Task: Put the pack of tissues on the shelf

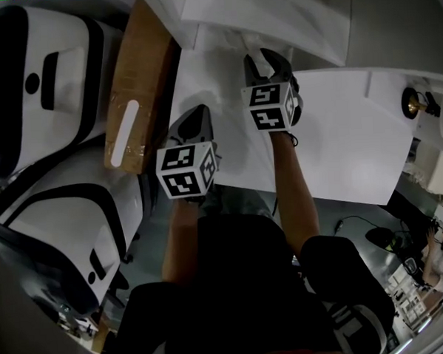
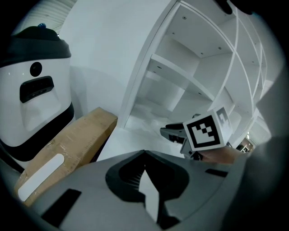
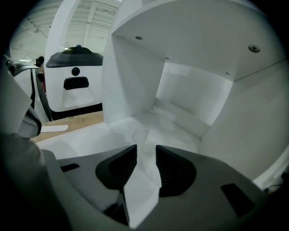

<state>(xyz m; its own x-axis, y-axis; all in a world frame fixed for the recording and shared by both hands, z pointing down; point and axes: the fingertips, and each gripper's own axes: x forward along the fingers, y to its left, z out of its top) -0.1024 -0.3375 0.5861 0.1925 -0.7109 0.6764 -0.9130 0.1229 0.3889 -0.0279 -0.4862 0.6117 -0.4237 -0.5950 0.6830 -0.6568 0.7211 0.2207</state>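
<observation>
Right gripper (image 3: 146,149) stands open by a narrow gap, gripping nothing, at the shelf (image 3: 189,103) cubby, where a pale lump at 12 o'clock just past its jaws looks like the pack of tissues (image 3: 138,133) already set down, left gripper (image 2: 144,153) shut and empty, only pulling back seemingly left.

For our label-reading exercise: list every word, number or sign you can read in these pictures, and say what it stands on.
No readable text anywhere.
The white label on the cardboard box looks blank.
The marker cubes bear only black-and-white square patterns, no letters.
</observation>
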